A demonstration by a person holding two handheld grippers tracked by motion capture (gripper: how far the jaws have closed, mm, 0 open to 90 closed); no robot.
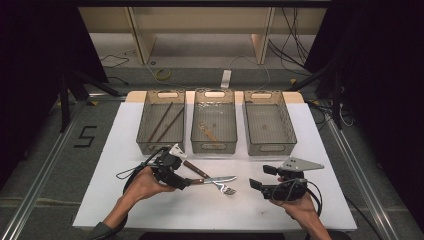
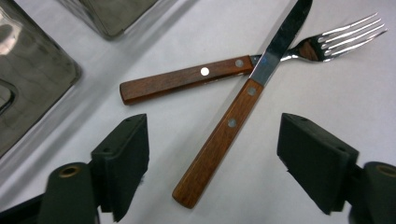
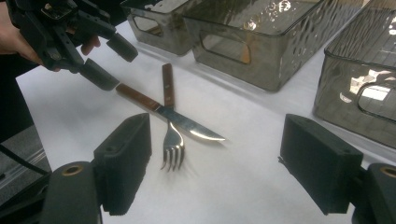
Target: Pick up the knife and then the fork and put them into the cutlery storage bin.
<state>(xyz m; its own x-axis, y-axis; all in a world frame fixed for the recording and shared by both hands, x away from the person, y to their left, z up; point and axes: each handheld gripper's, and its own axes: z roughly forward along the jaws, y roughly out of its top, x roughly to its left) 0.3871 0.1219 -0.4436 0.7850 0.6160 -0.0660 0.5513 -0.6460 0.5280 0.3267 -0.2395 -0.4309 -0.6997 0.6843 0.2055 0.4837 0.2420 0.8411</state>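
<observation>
A wooden-handled knife (image 1: 220,179) (image 2: 224,130) (image 3: 184,122) lies across a wooden-handled fork (image 1: 227,189) (image 2: 187,79) (image 3: 172,135) on the white table (image 1: 165,205). My left gripper (image 1: 181,175) (image 2: 215,130) hovers open at the butt of the knife handle. One jaw stands on each side of the handle, and neither pad touches it. In the right gripper view the left gripper (image 3: 111,61) sits at the top left, just above the handle's end. My right gripper (image 1: 262,177) (image 3: 217,135) is open and empty to the right of the cutlery, pointing at it.
Three clear grey bins stand in a row behind the cutlery. The left bin (image 1: 160,148) holds dark sticks, the middle bin (image 1: 214,148) holds a pale utensil, and the right bin (image 1: 270,149) looks empty. Bare table lies in front of and between my hands.
</observation>
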